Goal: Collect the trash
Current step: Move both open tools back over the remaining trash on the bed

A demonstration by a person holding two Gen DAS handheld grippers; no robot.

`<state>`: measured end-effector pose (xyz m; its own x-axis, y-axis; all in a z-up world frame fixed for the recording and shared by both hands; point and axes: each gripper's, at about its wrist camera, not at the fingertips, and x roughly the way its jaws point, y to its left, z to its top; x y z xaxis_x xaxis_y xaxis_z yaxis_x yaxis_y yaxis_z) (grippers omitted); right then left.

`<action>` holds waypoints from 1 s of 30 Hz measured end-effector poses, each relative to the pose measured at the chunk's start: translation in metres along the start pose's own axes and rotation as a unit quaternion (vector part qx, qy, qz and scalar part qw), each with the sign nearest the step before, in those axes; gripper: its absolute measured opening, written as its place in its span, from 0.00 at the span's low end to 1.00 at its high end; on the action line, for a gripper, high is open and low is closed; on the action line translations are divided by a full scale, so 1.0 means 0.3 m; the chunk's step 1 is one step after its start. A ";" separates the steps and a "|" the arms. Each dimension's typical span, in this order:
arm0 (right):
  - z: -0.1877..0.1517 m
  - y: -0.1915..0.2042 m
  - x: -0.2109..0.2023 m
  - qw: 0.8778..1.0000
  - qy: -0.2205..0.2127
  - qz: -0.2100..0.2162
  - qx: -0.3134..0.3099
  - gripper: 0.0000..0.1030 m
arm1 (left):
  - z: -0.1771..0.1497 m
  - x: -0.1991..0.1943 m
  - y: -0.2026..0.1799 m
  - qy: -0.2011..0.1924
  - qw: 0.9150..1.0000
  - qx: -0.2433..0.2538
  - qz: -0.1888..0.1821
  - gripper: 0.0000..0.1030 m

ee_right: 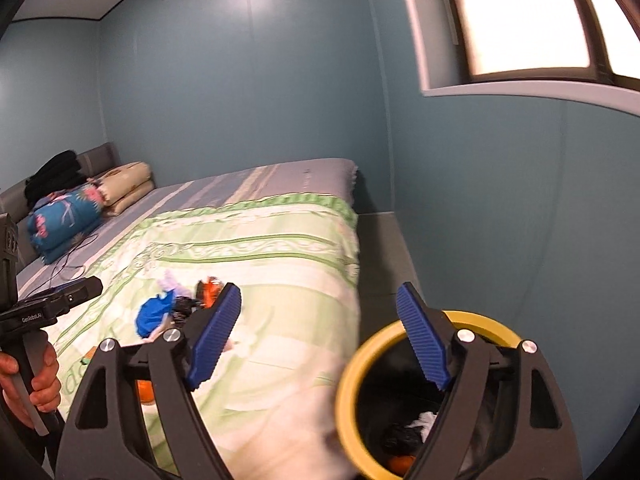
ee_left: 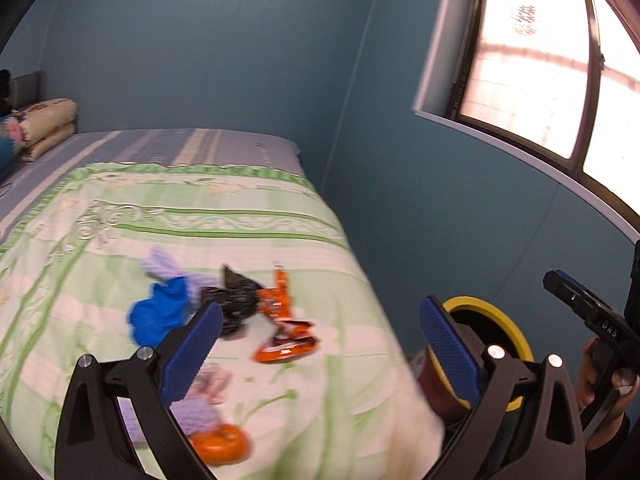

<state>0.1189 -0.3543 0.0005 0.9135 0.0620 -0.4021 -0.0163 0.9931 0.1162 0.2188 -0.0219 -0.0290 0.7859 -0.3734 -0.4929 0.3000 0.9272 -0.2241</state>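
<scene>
Trash lies on the green patterned bedspread (ee_left: 240,216): a blue crumpled piece (ee_left: 158,316), a black bag scrap (ee_left: 236,300), orange wrappers (ee_left: 280,320), a lilac piece (ee_left: 160,266) and an orange round item (ee_left: 218,442) near the front. My left gripper (ee_left: 320,352) is open and empty above the bed's edge. My right gripper (ee_right: 320,340) is open and empty, its right finger over the yellow-rimmed bin (ee_right: 352,376), which holds some trash (ee_right: 404,432). The bin also shows in the left wrist view (ee_left: 512,328).
The bed stands against blue walls; a window (ee_left: 540,68) is at the right. Folded blankets and pillows (ee_right: 80,208) and a cable lie at the bed's head. The bin stands on the floor strip between bed and wall.
</scene>
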 end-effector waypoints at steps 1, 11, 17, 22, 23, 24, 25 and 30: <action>-0.001 0.025 0.004 1.000 0.001 0.005 -0.003 0.74 | -0.004 -0.016 0.027 -0.002 1.000 -0.001 0.007 0.92; -0.014 0.240 0.160 0.998 0.037 0.049 -0.033 0.75 | -0.072 -0.102 0.258 0.001 0.999 -0.018 0.043 0.92; -0.041 0.346 0.257 0.995 0.064 0.061 -0.052 0.75 | -0.118 -0.117 0.377 0.009 0.999 -0.026 0.047 0.92; -0.067 0.423 0.352 0.992 0.089 0.066 -0.064 0.75 | -0.175 -0.110 0.468 0.022 0.998 -0.029 0.041 0.92; -0.071 0.436 0.370 0.991 0.092 0.066 -0.065 0.75 | -0.190 -0.105 0.486 0.027 0.998 -0.030 0.038 0.92; -0.078 0.450 0.391 0.991 0.098 0.066 -0.068 0.75 | -0.200 -0.099 0.498 0.029 0.998 -0.030 0.037 0.92; -0.084 0.460 0.407 0.990 0.102 0.067 -0.069 0.75 | -0.215 -0.092 0.512 0.034 0.998 -0.030 0.035 0.92; -0.119 0.505 0.508 0.987 0.130 0.067 -0.074 0.75 | -0.275 -0.054 0.546 0.054 0.998 -0.018 0.018 0.92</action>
<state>0.2412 -0.1908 -0.0758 0.7646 0.1984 -0.6132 -0.2063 0.9767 0.0588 0.2106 0.1336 -0.1271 0.7324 -0.3429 -0.5883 0.2520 0.9391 -0.2336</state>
